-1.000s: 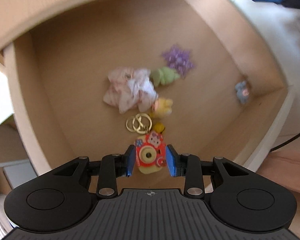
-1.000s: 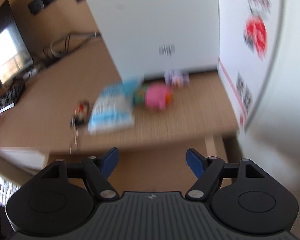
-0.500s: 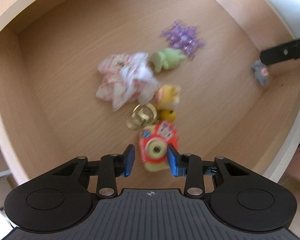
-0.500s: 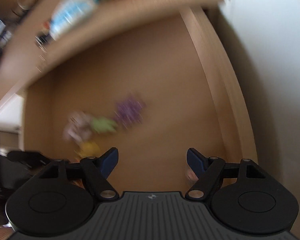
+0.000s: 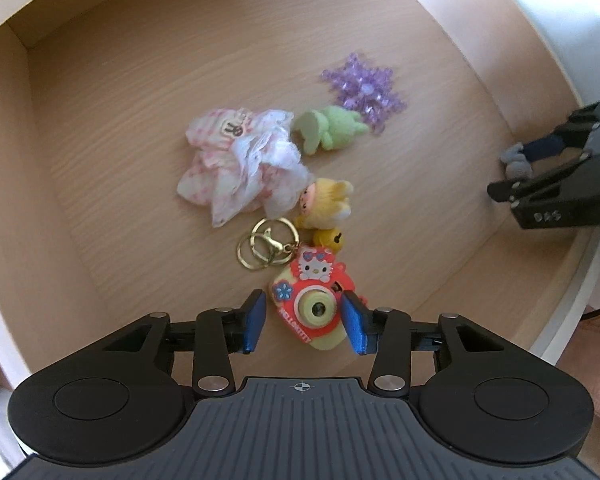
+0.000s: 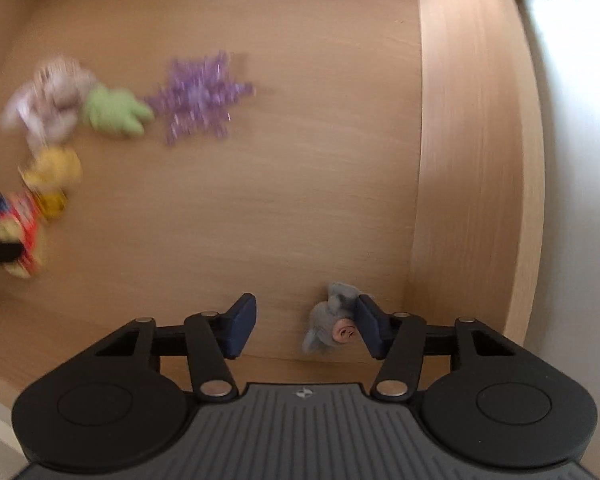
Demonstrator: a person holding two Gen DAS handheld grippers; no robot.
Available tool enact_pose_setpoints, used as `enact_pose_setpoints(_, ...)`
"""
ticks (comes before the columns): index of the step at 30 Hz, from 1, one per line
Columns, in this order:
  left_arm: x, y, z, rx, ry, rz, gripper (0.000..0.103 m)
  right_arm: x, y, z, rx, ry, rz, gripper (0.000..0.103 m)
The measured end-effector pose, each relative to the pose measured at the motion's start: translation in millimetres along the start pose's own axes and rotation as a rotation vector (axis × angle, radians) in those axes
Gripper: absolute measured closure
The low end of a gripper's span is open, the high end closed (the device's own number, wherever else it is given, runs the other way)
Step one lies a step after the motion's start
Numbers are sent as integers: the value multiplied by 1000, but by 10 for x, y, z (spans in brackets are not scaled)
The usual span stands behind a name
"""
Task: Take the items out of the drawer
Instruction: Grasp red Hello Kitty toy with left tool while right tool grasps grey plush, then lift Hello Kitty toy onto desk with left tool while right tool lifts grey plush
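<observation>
Camera charm (image 5: pixel 314 306) lies between left gripper (image 5: pixel 306 320) fingers, untouched.

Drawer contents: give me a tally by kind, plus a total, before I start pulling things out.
Plush toys: 3 (green, yellow, grey)
Camera keychain: 1
Purple snowflake ornament: 1
Pink-and-white cloth bundle: 1
Total: 6

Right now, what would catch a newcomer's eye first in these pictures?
The red and yellow toy camera keychain between the left gripper's open blue fingers, low in the wooden drawer. Then the small grey plush animal against the right gripper's finger, near the drawer's side wall.
</observation>
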State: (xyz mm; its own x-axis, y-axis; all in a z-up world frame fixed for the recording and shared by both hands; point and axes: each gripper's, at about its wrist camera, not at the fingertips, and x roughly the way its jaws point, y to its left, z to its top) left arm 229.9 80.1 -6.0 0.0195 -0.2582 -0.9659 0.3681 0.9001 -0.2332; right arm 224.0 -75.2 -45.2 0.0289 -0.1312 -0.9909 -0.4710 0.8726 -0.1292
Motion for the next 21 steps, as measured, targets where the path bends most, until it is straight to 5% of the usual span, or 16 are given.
enact_pose_setpoints(4, -60, 79, 11, -27, -59, -5, 68, 109, 25, 30, -3, -9, -15, 78)
enact_pose_setpoints(12, -572, 296, 120, -85, -244, -76, 69, -153, -168, 197, 216, -151, 407, 78)
enact_pose_setpoints(14, -722, 287, 118, -79, -280, -101, 69, -291, -197, 238, 267, -191, 458, 78)
enact_pose_setpoints(17, -981, 259, 135, -73, -327, -148, 69, -469, -293, 212, 300, -266, 469, 78)
enact_pose_setpoints(21, -1520, 154, 273, -30, -463, -179, 69, -689, -191, 46, 260, -416, 321, 78)
